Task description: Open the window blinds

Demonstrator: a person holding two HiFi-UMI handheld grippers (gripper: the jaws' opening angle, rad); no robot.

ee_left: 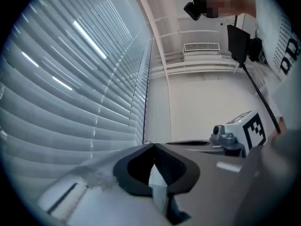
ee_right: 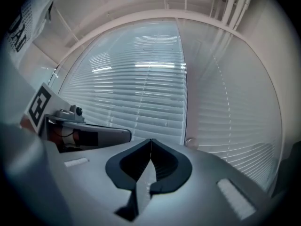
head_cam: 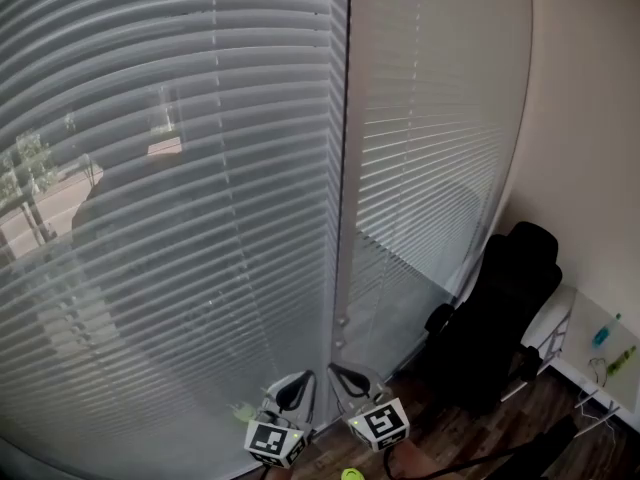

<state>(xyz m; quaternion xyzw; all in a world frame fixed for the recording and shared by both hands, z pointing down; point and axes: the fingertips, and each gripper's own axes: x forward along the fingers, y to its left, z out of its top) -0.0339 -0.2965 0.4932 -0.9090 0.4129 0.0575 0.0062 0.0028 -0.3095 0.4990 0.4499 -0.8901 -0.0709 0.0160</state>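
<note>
Two units, the left tongs [head_cam: 300,388] and the right tongs [head_cam: 345,376], are fully closed and grip nothing, positioned side by side near the lowered window blinds [head_cam: 180,218].

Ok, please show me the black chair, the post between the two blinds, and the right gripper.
black chair [head_cam: 500,298], head view, on its backrest.
post [head_cam: 349,168], head view, on its middle stretch.
right gripper [ee_right: 151,141], right gripper view, where its shut jaw tips meet.
</note>
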